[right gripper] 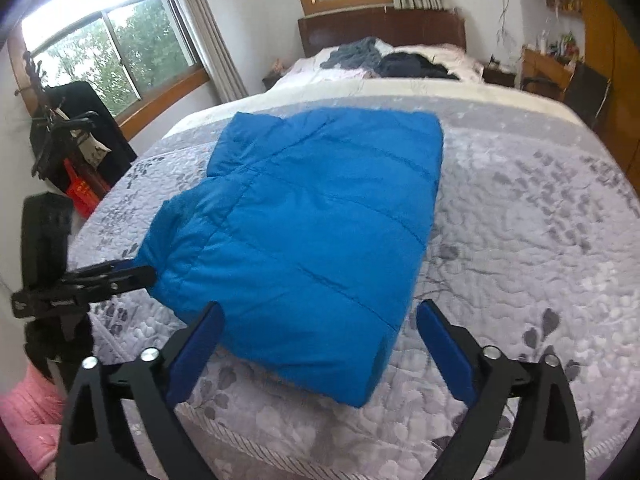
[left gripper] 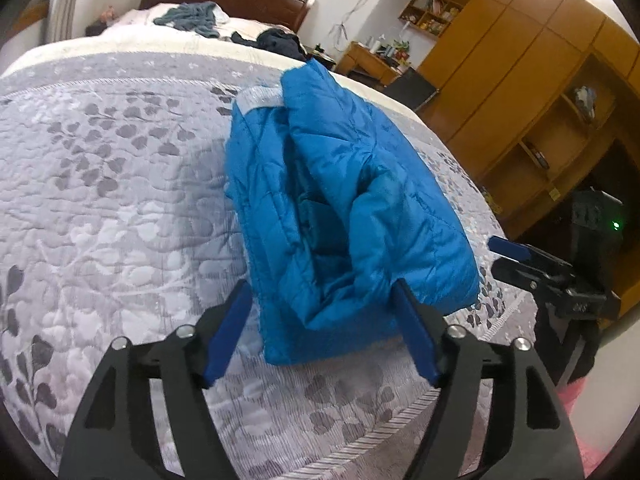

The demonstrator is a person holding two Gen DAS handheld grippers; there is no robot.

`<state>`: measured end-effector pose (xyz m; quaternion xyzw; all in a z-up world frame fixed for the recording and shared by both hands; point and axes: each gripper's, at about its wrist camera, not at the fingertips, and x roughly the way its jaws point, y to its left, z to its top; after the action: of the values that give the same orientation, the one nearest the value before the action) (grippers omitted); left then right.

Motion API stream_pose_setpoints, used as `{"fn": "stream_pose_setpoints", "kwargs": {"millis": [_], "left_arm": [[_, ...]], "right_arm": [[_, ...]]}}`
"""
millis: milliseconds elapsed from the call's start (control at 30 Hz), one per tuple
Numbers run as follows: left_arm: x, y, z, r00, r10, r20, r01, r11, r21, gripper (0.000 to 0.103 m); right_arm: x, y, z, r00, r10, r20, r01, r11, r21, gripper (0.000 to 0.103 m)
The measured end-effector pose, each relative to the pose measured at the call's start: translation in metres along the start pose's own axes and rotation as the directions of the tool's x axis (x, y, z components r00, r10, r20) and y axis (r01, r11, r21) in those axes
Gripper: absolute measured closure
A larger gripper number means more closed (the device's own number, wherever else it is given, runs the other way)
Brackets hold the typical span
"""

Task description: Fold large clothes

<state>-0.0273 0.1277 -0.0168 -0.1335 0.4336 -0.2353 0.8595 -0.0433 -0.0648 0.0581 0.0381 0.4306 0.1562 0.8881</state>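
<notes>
On top of the bed (right gripper: 520, 240), a blue puffy jacket (right gripper: 312, 232) lies folded into a thick bundle near the foot edge. It looks almost done, but it is fat and springy.

The left gripper (left gripper: 324, 328) has its fingers wide apart, and nothing is held between them. They sit on each side of the bundle's open end, where loose layers gape like a mouth. The right gripper (right gripper: 320, 344) is spread wide too, holding nothing, close to the flat smooth side of the jacket.

What could go wrong? I think the puffy layers could pop back open, because nothing is pressing them down. The jacket looks slippery, so a push from one side might make the top layer slide off the bottom one. If the left gripper grabs only one layer at the open end, the fold could pull apart. The bundle is also close to the bed edge, so a hard shove could tip it toward the floor.
</notes>
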Motion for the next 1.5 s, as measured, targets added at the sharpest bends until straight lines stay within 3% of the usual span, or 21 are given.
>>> {"fn": "stream_pose_setpoints", "kwargs": {"millis": [67,367,633,733,867,1000,1100,1500], "left_arm": [[-0.006,-0.006,-0.001,1.0,0.025,0.007,-0.026,1.0,0.01,0.024],[-0.03,-0.037,-0.011,0.989,0.138,0.053,-0.141,0.988,0.061,0.014],[-0.039,-0.054,-0.021,0.969,0.235,0.081,-0.243,0.965,0.1,0.012],[-0.042,-0.06,-0.027,0.949,0.299,0.098,-0.31,0.944,0.117,0.011],[-0.045,-0.062,-0.031,0.945,0.312,0.098,-0.321,0.941,0.107,0.009],[-0.05,-0.064,-0.035,0.931,0.348,0.114,-0.359,0.928,0.101,0.008],[-0.05,-0.061,-0.036,0.931,0.349,0.108,-0.358,0.93,0.079,0.008],[-0.052,-0.059,-0.041,0.915,0.391,0.096,-0.396,0.917,0.039,0.008]], "right_arm": [[-0.005,0.003,-0.002,1.0,-0.028,0.011,0.028,1.0,-0.008,0.004],[-0.021,0.018,-0.014,0.995,-0.099,0.03,0.099,0.995,-0.012,0.004],[-0.029,0.027,-0.023,0.988,-0.146,0.05,0.147,0.989,-0.016,0.004],[-0.03,0.028,-0.026,0.986,-0.156,0.059,0.156,0.988,-0.01,0.004],[-0.028,0.027,-0.028,0.985,-0.166,0.051,0.165,0.986,0.019,0.004],[-0.024,0.022,-0.03,0.978,-0.205,0.037,0.204,0.978,0.045,0.004],[-0.023,0.018,-0.031,0.98,-0.197,0.028,0.195,0.978,0.068,0.004],[-0.031,0.026,-0.035,0.969,-0.243,0.035,0.241,0.969,0.054,0.004]]}}
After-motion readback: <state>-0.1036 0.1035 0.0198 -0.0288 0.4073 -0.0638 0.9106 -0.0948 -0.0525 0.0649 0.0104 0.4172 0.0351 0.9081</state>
